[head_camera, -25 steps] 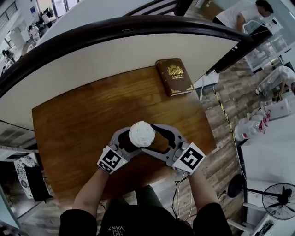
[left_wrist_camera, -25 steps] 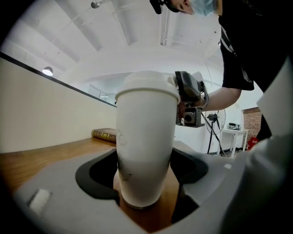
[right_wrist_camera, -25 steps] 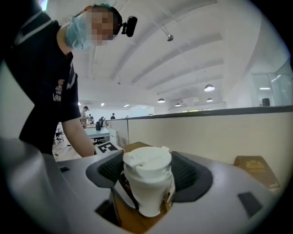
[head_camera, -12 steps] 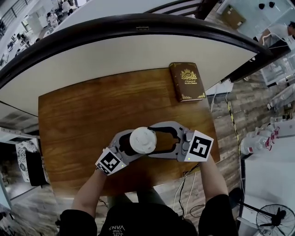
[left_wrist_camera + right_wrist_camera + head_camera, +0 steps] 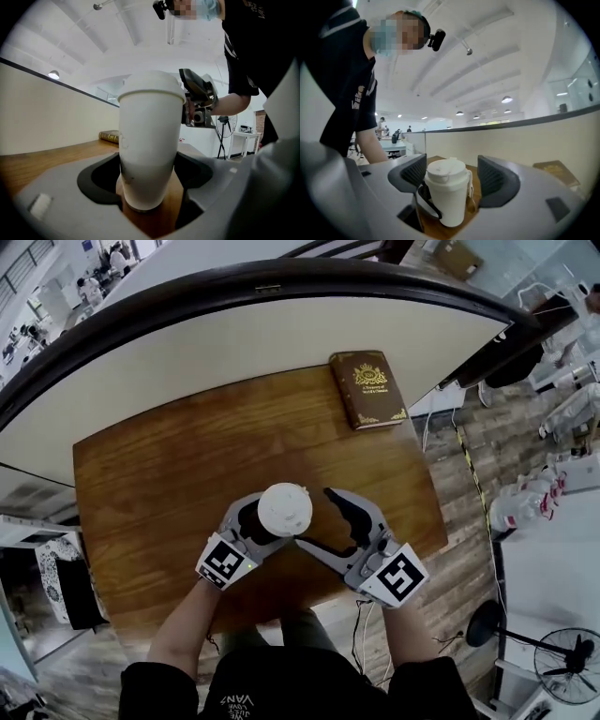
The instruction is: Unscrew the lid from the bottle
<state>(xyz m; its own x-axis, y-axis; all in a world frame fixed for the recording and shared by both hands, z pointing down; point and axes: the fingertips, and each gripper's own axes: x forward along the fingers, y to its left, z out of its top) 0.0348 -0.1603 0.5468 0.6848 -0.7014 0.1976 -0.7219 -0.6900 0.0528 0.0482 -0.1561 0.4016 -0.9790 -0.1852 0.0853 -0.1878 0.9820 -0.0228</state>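
Observation:
A white bottle (image 5: pixel 149 150) stands upright near the front edge of the wooden table (image 5: pixel 159 474), its white lid (image 5: pixel 285 509) on top. My left gripper (image 5: pixel 255 523) is shut on the bottle's lower body, one jaw on each side. My right gripper (image 5: pixel 326 526) stands open just right of the bottle. In the right gripper view the lid (image 5: pixel 446 169) sits between the two ribbed pads (image 5: pixel 497 180) with a gap on each side. A dark strap (image 5: pixel 426 199) hangs down the bottle's side.
A brown book with gold print (image 5: pixel 368 388) lies at the table's far right corner. A curved cream partition (image 5: pixel 234 343) runs behind the table. The front table edge is just below the grippers. A fan (image 5: pixel 567 662) stands on the floor at the right.
The right gripper has swung from lying level at the lid to a slanted stance, its jaws now apart from the lid. The left gripper and the bottle have stayed put.

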